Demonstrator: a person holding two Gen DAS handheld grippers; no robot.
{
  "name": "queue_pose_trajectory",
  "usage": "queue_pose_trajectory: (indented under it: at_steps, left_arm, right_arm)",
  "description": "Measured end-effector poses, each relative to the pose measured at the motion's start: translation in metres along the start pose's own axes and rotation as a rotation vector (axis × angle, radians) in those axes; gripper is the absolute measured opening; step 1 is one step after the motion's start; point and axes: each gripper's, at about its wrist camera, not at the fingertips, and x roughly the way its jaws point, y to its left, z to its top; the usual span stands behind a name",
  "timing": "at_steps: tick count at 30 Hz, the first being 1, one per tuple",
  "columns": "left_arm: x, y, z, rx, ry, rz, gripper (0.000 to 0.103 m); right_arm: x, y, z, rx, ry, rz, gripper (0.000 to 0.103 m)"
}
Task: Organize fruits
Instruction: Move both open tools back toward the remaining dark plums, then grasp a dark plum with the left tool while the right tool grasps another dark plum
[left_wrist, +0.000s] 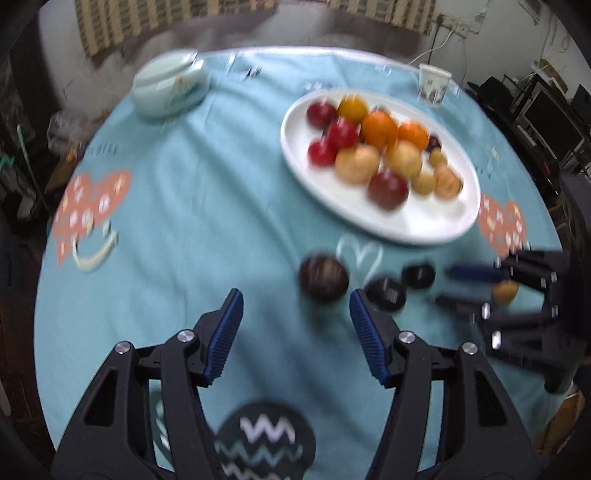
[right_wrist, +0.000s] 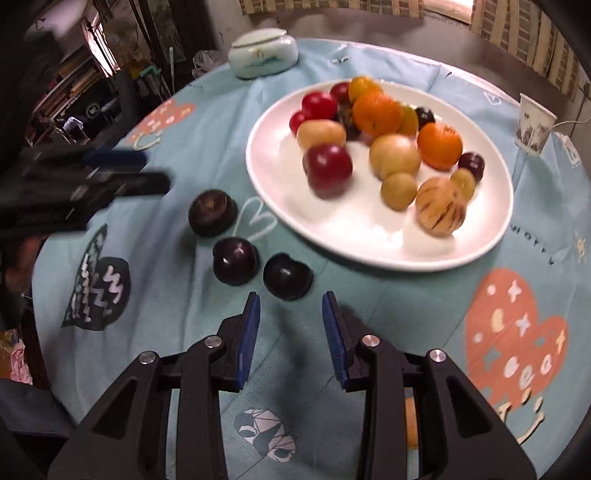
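A round tabletop (right_wrist: 369, 295) under a pale blue cloth printed with hearts carries a large white oval plate (right_wrist: 369, 236) heaped with fruit: red plums, two oranges (right_wrist: 439, 146), yellow-tan fruits and a striped cream melon-like fruit (right_wrist: 439, 212) near its front edge. Three dark fruits lie on the cloth just off the plate's near rim: a brownish-purple round fruit (right_wrist: 212, 212), then two glossy dark purple plums, one (right_wrist: 235, 260) beside the other (right_wrist: 287, 277), all close together but not on the plate. The left tongs (left_wrist: 296, 314) hang over bare cloth with their blue-padded jaws wide apart, holding nothing, the brownish fruit (left_wrist: 324, 277) just ahead. The right tongs (right_wrist: 290, 314) also stand apart and empty, just short of the nearest plum. A small orange-yellow fruit (left_wrist: 505, 291) lies by the right tongs. A pale green lidded ceramic jar (right_wrist: 263, 53) and a white patterned paper cup (right_wrist: 534, 123) stand at the far edge.
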Motion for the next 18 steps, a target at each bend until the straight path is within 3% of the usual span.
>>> queue_pose_trajectory:
  at_steps: [3,7,12,18]
  left_arm:
    - [0.002,0.007,-0.028,-0.038,0.050,-0.006,0.061]
    - [0.002,0.004,-0.042,-0.039,0.066,-0.014,0.061]
    - [-0.001,-0.024,-0.036,0.029,0.042,-0.053,0.061]
    - [0.014,-0.068,-0.012,0.135,0.020,-0.074,0.061]
  right_arm:
    - [0.013,-0.002,0.005,0.012,0.030,0.003,0.035]
    - [0.025,0.003,0.016,-0.013,0.032,-0.012,0.035]
    - [0.019,0.010,0.016,-0.060,0.042,-0.035,0.032]
    - [-0.016,-0.011,-0.007,0.030,-0.005,-0.021,0.032]
